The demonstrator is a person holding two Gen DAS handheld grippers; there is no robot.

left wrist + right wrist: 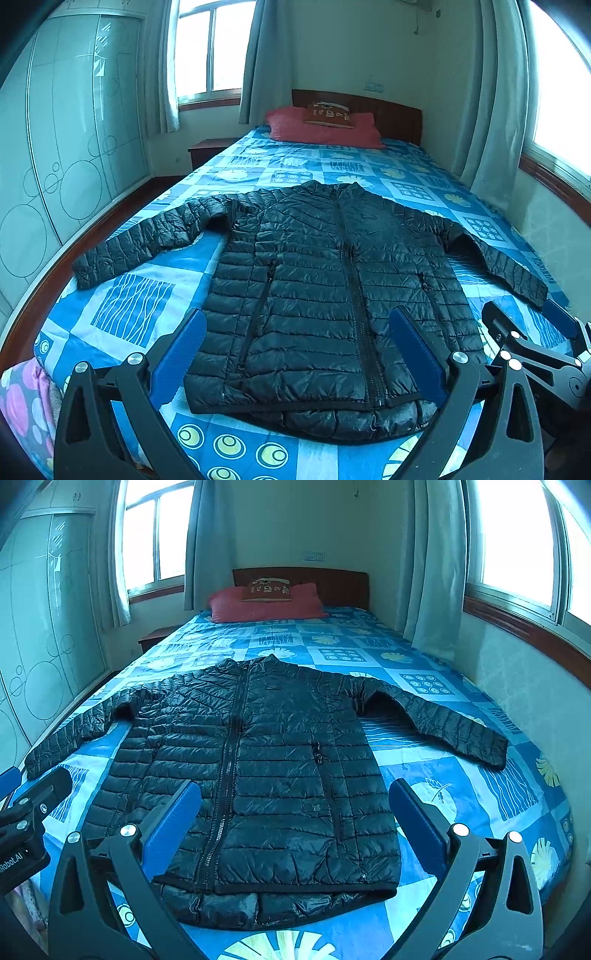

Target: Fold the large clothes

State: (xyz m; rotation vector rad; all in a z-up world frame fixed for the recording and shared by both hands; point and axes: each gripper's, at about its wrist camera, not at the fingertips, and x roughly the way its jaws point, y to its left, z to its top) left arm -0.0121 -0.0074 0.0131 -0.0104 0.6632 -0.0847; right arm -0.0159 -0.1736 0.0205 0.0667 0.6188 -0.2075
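Observation:
A black quilted puffer jacket (314,266) (258,760) lies flat and zipped, front up, on the blue patterned bedspread (129,306) (461,775), collar toward the headboard and both sleeves spread out to the sides. My left gripper (297,328) hovers open above the jacket's lower hem, its blue pads wide apart with nothing between them. Over the hem's right half my right gripper (295,805) is open too and holds nothing. In the left wrist view the right gripper (535,343) shows at the right edge; the left gripper (26,805) shows at the right wrist view's left edge.
A red pillow (325,129) and a small brown cushion (327,114) lie by the wooden headboard (399,114). A wardrobe with glass doors (62,155) runs along the left. Curtained windows (517,546) and a wall close in the right side. A nightstand (207,149) stands at the far left.

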